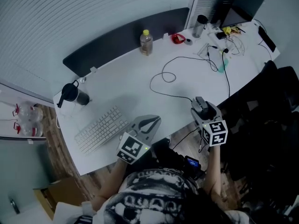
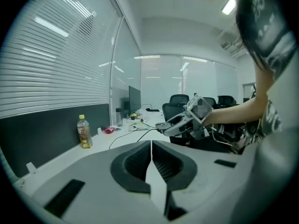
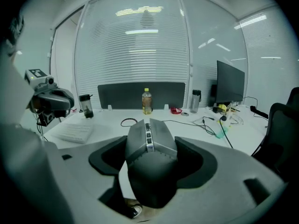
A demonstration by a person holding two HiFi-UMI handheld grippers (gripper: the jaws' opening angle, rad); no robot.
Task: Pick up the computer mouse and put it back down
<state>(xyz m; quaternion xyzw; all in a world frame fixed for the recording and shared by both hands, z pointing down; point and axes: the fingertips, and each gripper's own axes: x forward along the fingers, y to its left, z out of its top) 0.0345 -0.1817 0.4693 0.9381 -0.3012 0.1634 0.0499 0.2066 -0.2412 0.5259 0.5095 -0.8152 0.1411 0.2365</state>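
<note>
White office desk (image 1: pixel 187 78) under slatted blinds; keyboard (image 1: pixel 100 129) near left, drink bottle (image 1: pixel 146 42) at the far edge, monitor (image 3: pixel 230 88) far right; right gripper (image 1: pixel 201 107) over the desk's near edge, jaws spread wide and clamped on the sides of the grey computer mouse (image 3: pixel 150 157), which is off the surface; its cable (image 1: pixel 168 76) loops over the desk; left gripper (image 1: pixel 152 121) beside the keyboard, jaws together, empty.

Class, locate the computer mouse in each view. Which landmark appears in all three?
Head view: computer mouse lower right, in the right hand-held gripper.
Left gripper view: near centre, small, at that gripper's tip.
Right gripper view: centre, large, between the jaws.
Shared landmark: yellow-capped bottle.
</note>
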